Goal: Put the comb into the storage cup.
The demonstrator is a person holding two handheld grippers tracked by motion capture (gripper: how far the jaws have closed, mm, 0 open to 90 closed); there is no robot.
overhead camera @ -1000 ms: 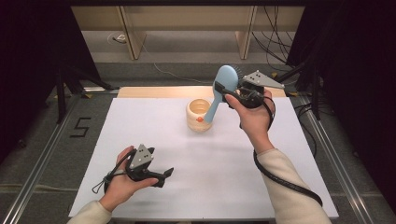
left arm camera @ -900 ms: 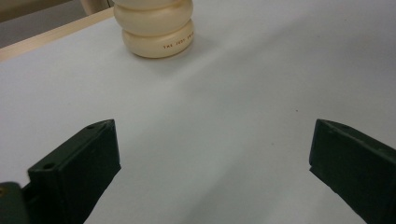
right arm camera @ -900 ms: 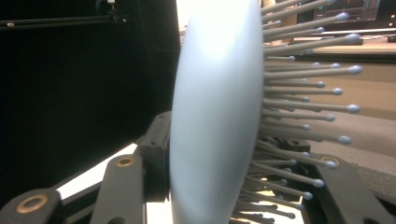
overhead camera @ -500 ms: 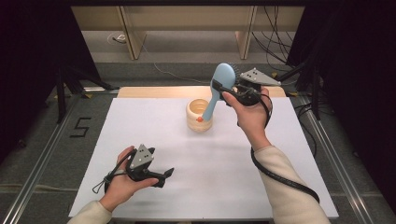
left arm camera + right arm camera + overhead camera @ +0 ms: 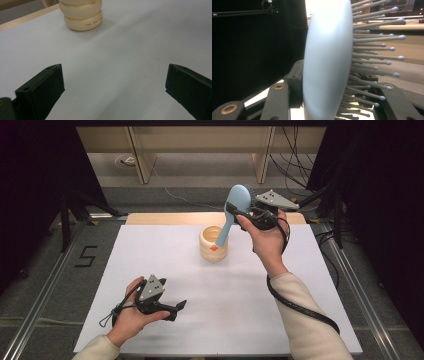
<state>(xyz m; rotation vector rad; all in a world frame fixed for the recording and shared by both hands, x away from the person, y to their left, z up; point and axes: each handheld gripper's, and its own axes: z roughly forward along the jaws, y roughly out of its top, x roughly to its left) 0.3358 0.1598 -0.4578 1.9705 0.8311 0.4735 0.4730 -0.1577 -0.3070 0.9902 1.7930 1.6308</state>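
A light blue hairbrush [image 5: 231,212] is held up over the back of the table by my right gripper [image 5: 243,212], which is shut on its head. Its handle slants down toward the mouth of a cream ribbed cup [image 5: 213,242]. In the right gripper view the brush's head [image 5: 327,60] stands edge-on between the jaws, bristles [image 5: 374,50] pointing right. My left gripper [image 5: 176,309] rests low near the table's front left, open, with nothing between its jaws. In the left gripper view the cup [image 5: 81,15] stands ahead of the left gripper [image 5: 112,85].
The white table top [image 5: 165,270] has a wooden strip [image 5: 160,218] along its far edge. A shelf unit and cables [image 5: 295,150] lie behind it. A floor mark "5" [image 5: 86,256] sits left of the table. Something small and orange [image 5: 213,248] shows on the cup.
The right gripper has carried the brush slightly left and up, so the handle tip sits nearer the cup's mouth. The left gripper has stayed put.
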